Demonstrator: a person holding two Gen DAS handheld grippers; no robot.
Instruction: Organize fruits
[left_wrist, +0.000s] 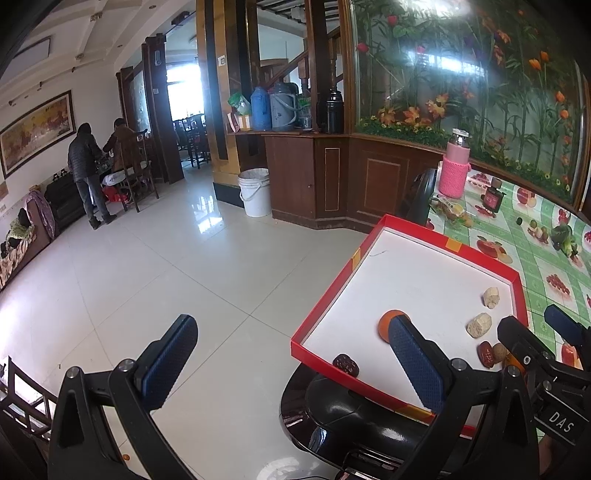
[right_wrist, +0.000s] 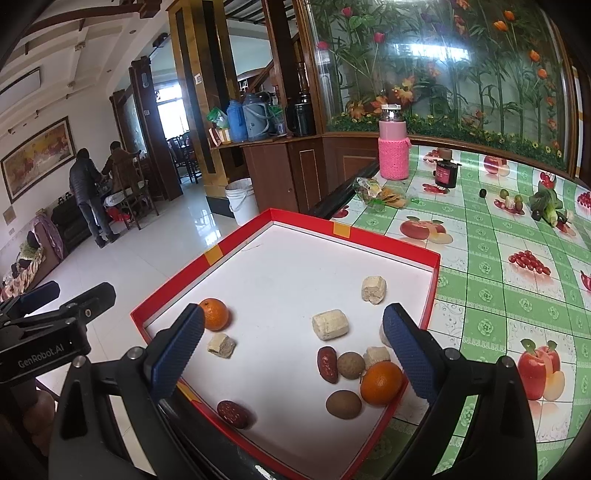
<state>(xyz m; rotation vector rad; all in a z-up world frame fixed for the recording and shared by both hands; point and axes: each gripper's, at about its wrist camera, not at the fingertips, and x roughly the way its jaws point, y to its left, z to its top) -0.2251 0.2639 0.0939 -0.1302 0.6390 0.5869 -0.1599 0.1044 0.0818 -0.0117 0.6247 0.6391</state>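
A red-rimmed tray with a white floor (right_wrist: 391, 247) lies on the table corner; it also shows in the left wrist view (left_wrist: 332, 295). In it lie two oranges (right_wrist: 215, 314) (right_wrist: 381, 382), two red dates (right_wrist: 327, 363) (right_wrist: 232, 414), two brown round fruits (right_wrist: 351, 364) (right_wrist: 343, 404) and several pale chunks (right_wrist: 329, 325). My right gripper (right_wrist: 293, 354) is open and empty, low over the tray's near part. My left gripper (left_wrist: 295, 365) is open and empty at the tray's left corner, its right finger in front of an orange (left_wrist: 391, 325).
The table has a green fruit-print cloth (right_wrist: 498, 288). On it stand a pink bottle (right_wrist: 393, 147), a dark jar (right_wrist: 446, 173), a snack bag (right_wrist: 376, 194) and small fruits and vegetables (right_wrist: 543, 206). A tiled floor, a white bucket (left_wrist: 255, 192) and two people (left_wrist: 88, 170) are to the left.
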